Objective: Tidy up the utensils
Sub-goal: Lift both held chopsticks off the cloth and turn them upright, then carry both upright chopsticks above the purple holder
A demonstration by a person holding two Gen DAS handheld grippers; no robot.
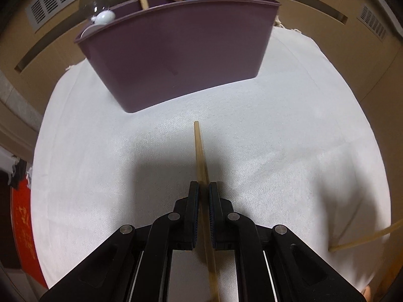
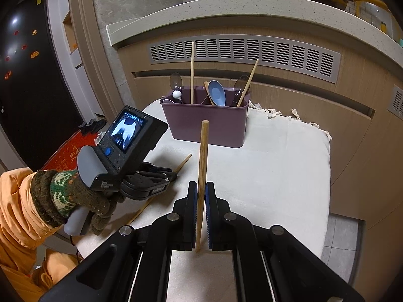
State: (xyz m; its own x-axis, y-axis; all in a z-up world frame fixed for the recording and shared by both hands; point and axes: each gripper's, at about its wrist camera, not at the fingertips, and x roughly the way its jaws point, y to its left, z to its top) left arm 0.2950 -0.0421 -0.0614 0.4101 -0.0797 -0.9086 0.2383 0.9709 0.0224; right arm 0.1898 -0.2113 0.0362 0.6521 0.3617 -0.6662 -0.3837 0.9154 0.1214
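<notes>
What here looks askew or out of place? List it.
Little stands out. In the purple caddy, one chopstick stands upright while another leans right. The left gripper and right gripper each clamp one chopstick not yet stowed.

Utensil holder at the back of the table, a chopstick in each gripper before it.

The purple plastic holder [image 2: 205, 123] stands on the white cloth [image 2: 277, 176], with the blue spoon [image 2: 217, 92] inside. The left gripper [image 2: 173, 175] is left of the right gripper [image 2: 200, 191], both in front of the holder.
</notes>
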